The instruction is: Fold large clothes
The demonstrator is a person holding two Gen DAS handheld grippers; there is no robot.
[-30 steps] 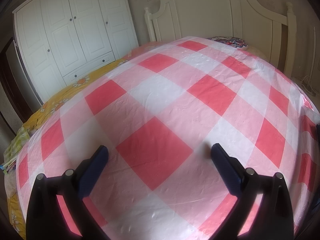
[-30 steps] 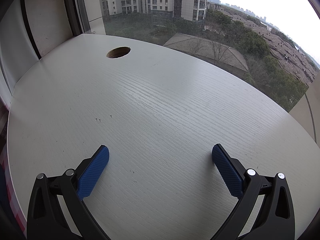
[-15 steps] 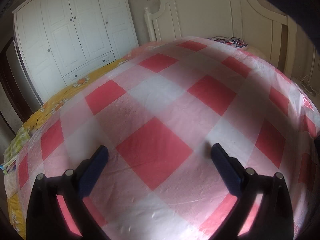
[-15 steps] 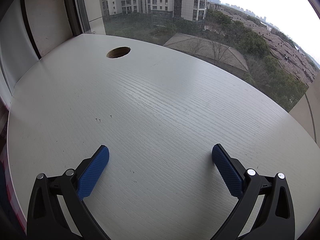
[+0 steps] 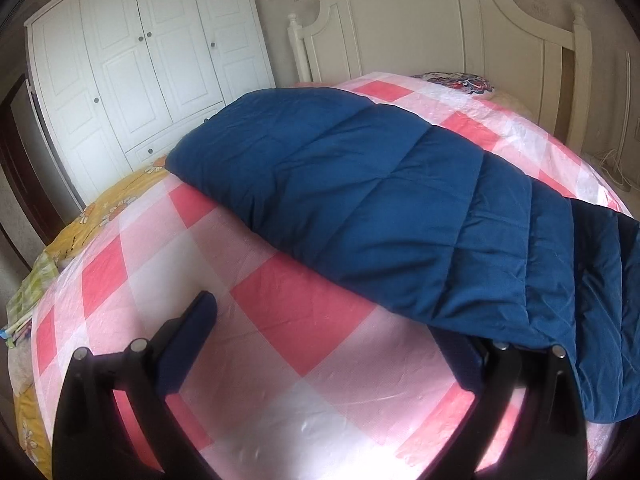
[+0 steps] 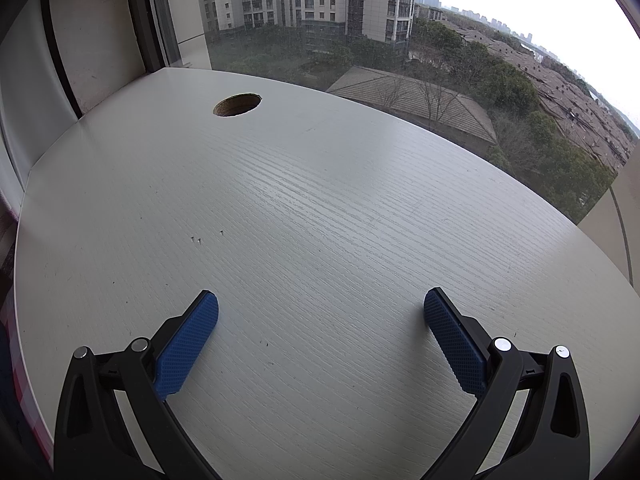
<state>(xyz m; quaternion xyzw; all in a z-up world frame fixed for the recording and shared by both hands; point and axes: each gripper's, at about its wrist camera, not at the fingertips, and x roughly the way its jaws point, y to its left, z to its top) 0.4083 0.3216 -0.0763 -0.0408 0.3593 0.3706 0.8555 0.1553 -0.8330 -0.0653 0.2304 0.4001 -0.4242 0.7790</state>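
A large dark blue quilted garment [image 5: 380,200] lies spread across the pink and white checked cover [image 5: 248,344] of the bed, from the far left to the near right. Its near edge drapes over the tip of my left gripper's right finger. My left gripper [image 5: 320,340] is open and empty, low over the cover. My right gripper [image 6: 320,336] is open and empty over a white wooden desk [image 6: 320,220] by a window; no clothing shows in that view.
A white wardrobe [image 5: 140,60] stands at the back left and a white headboard [image 5: 420,28] at the far end of the bed. A patterned pillow [image 5: 460,82] lies by the headboard. The desk has a round cable hole [image 6: 237,104].
The blue quilted garment has landed on the bed cover, which was bare before. Neither gripper has moved.
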